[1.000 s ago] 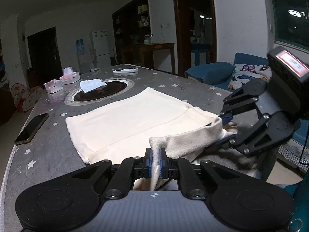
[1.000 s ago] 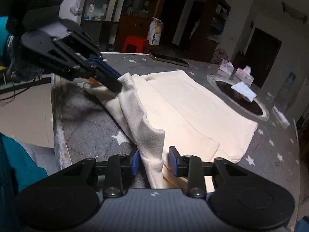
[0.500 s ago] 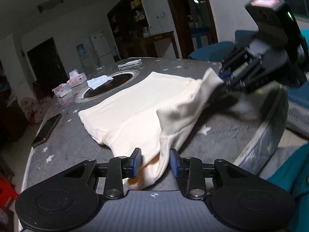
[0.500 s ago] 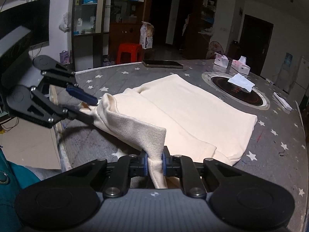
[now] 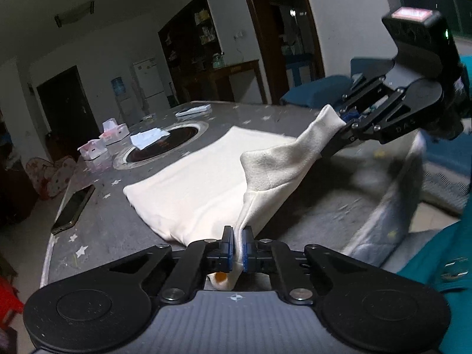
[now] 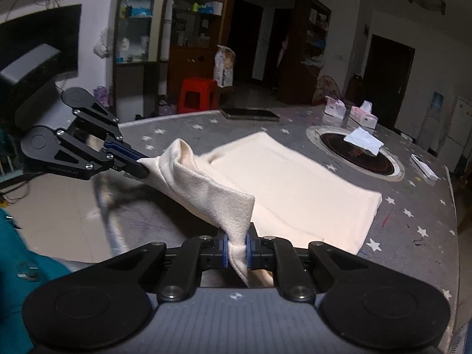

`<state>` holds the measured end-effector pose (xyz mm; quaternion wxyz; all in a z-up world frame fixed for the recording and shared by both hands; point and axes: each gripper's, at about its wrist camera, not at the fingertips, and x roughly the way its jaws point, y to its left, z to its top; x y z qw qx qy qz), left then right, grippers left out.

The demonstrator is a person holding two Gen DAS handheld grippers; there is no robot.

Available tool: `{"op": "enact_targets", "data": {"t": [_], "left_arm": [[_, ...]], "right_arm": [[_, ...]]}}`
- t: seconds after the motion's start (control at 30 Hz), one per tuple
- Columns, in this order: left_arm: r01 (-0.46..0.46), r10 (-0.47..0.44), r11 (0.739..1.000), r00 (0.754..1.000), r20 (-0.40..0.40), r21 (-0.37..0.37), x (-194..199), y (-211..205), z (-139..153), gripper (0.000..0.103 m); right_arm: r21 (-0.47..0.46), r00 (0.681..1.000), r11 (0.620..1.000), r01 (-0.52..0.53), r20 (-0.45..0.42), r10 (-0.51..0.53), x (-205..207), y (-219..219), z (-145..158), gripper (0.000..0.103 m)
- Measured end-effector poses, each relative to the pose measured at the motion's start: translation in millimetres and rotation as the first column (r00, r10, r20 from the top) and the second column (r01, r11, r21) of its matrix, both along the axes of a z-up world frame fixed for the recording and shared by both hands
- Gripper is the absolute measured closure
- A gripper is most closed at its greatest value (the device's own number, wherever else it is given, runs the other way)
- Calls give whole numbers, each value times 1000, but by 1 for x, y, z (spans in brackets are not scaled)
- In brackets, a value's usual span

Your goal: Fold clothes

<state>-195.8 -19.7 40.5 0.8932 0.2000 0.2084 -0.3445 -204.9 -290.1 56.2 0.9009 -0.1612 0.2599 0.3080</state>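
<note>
A cream garment (image 5: pixel 200 183) lies partly folded on the grey star-patterned table (image 5: pixel 103 221). My left gripper (image 5: pixel 238 246) is shut on its near edge. My right gripper (image 5: pixel 343 128) shows at the right of the left wrist view, shut on the other corner and holding it up off the table. In the right wrist view the garment (image 6: pixel 295 183) spreads ahead, my right gripper (image 6: pixel 237 249) is shut on a bunched fold, and my left gripper (image 6: pixel 138 166) grips the far corner at the left. The edge between them hangs lifted.
A phone (image 5: pixel 73 209) lies near the table's left edge. A round inset burner (image 5: pixel 165 144) with a white cloth (image 5: pixel 149 137) on it and tissue boxes (image 5: pixel 113 131) sit further back. The table edge (image 5: pixel 392 206) drops off at the right. A red stool (image 6: pixel 197 96) stands beyond.
My left gripper, open half a second ago, has shut on the garment's edge. Both grippers have lifted the near edge higher off the table, with the right gripper still holding its corner.
</note>
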Motion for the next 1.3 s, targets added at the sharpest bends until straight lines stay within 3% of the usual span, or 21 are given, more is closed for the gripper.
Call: {"op": "enact_targets", "data": {"t": [0.3, 0.57, 0.83, 1.0, 1.17, 1.3], "left_arm": [[57, -58, 997, 998, -8, -55, -39, 10, 38, 97], [-13, 11, 996, 1000, -20, -86, 25, 1, 50, 98], [-40, 40, 999, 999, -14, -23, 107, -21, 37, 98], [-93, 93, 996, 994, -48, 1, 153, -35, 14, 98], [-164, 164, 986, 982, -94, 8, 188, -44, -13, 97], [-231, 229, 973, 965, -126, -5, 201, -44, -23, 90]], "right_arm": [[-5, 998, 999, -50, -31, 50, -47, -6, 47, 94], [1, 1000, 1000, -8, -5, 8, 0, -13, 63, 94], [-12, 998, 998, 58, -22, -58, 87, -18, 44, 95], [-4, 992, 993, 117, -49, -118, 140, -19, 24, 95], [-10, 971, 977, 215, -104, -215, 173, -17, -18, 91], [-9, 956, 963, 268, -119, -268, 178, -19, -35, 85]]}}
